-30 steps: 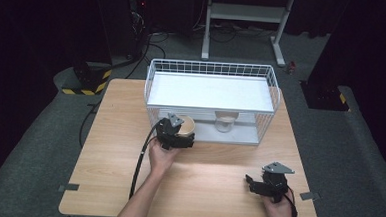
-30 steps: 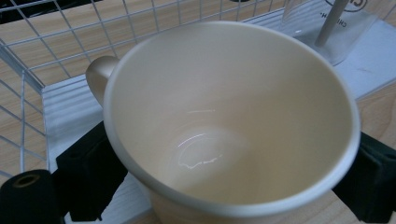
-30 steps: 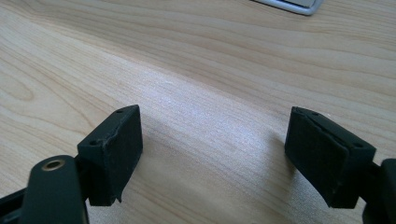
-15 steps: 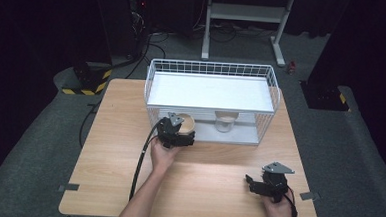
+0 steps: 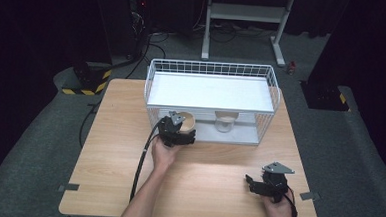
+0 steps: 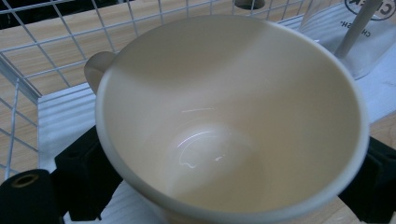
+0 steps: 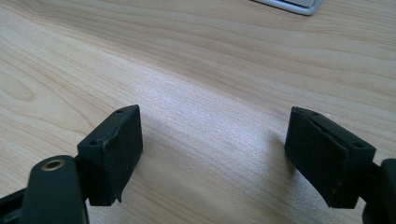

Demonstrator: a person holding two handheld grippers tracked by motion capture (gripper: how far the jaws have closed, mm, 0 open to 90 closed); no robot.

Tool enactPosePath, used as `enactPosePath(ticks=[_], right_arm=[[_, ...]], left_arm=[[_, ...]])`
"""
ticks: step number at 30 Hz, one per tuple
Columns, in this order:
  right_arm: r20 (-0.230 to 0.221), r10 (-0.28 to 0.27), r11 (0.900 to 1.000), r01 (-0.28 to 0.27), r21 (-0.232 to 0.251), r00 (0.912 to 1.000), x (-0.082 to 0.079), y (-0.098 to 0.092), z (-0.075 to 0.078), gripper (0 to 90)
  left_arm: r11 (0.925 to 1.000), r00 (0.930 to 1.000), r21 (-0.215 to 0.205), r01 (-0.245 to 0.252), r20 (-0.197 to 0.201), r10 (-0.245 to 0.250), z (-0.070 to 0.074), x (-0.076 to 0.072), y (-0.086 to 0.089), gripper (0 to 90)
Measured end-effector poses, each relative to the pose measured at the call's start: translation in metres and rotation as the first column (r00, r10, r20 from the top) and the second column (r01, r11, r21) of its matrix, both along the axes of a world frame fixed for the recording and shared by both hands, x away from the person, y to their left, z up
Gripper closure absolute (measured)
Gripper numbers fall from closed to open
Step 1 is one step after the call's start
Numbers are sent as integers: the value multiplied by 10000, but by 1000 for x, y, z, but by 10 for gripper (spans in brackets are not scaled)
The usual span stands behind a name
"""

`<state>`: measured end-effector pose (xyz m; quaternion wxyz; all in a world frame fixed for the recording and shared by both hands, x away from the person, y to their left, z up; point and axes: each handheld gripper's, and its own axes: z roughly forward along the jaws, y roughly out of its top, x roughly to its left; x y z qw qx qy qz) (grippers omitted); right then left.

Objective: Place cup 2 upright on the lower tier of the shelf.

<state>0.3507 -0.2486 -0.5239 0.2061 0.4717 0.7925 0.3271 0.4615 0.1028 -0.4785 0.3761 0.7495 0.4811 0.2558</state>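
Two grippers are in my hands, and the high view places them as follows: my left gripper (image 5: 178, 132) sits at the front edge of the white wire basket (image 5: 274, 95) on the wooden table (image 5: 108, 149), with a cream cup (image 5: 186, 121) at its tip, just inside the basket's open front. Beside the cup, to its right on the basket's lower shelf, stands a clear glass jar (image 5: 225, 123), apart from it. My right gripper (image 5: 257, 184) rests low at the near right part of the table, well apart from the basket, with nothing between its jaws. Left gripper view: the cream cup (image 6: 233, 121) lies between the two black jaws, which stand wide and sit against its outer wall on both sides; the cup is tilted so that its empty inside faces the camera, and its handle points up and to the left toward the basket wire (image 6: 18, 79). The clear jar (image 6: 355, 37) shows at the upper right, with printed lettering. Right gripper view: my right gripper (image 7: 212, 154) has its jaws spread apart over bare table wood (image 7: 210, 60), gripping nothing.
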Motion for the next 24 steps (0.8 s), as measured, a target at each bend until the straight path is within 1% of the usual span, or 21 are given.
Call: enactPosePath(ticks=[3,6,9,10,12,13,14,15,18,19,22,24], right_arm=[[13,17,10000,-17,-10,10000,0,0,0,190],[6,-5,10000,5,-9,10000,0,0,0,190],[12,16,10000,-16,-12,10000,0,0,0,191],[12,16,10000,-16,-11,10000,0,0,0,191],[26,18,10000,-18,-24,10000,0,0,0,190],[24,17,10000,-17,-23,10000,0,0,0,191],[22,17,10000,-17,-24,10000,0,0,0,190],[23,17,10000,-17,-24,10000,0,0,0,190],[20,19,10000,-19,-20,10000,0,0,0,191],[21,21,10000,-21,-22,10000,0,0,0,191],[19,19,10000,-19,-19,10000,0,0,0,190],[22,18,10000,-18,-24,10000,0,0,0,191]], left_arm=[[10000,9999,19,78,-99,-77,1,0,1,90],[10000,9999,-1,-37,-152,37,3,2,0,89],[9999,9998,-26,-148,-102,148,3,2,-1,88],[9998,9997,-98,-183,-163,181,2,1,-3,87],[9998,9998,98,-145,-101,146,3,1,-2,79],[9998,9998,92,-169,-105,170,4,1,-1,69],[9997,9995,-88,-244,-190,243,4,0,-2,56],[9998,9996,1,-220,-165,220,5,0,0,45],[9996,9993,-170,-216,-320,210,7,-2,2,32],[9998,9994,-106,-180,-312,176,7,-2,3,30],[9997,9993,-120,-214,-315,210,7,-5,5,31],[10000,9992,56,-62,-388,64,7,-7,7,37]])
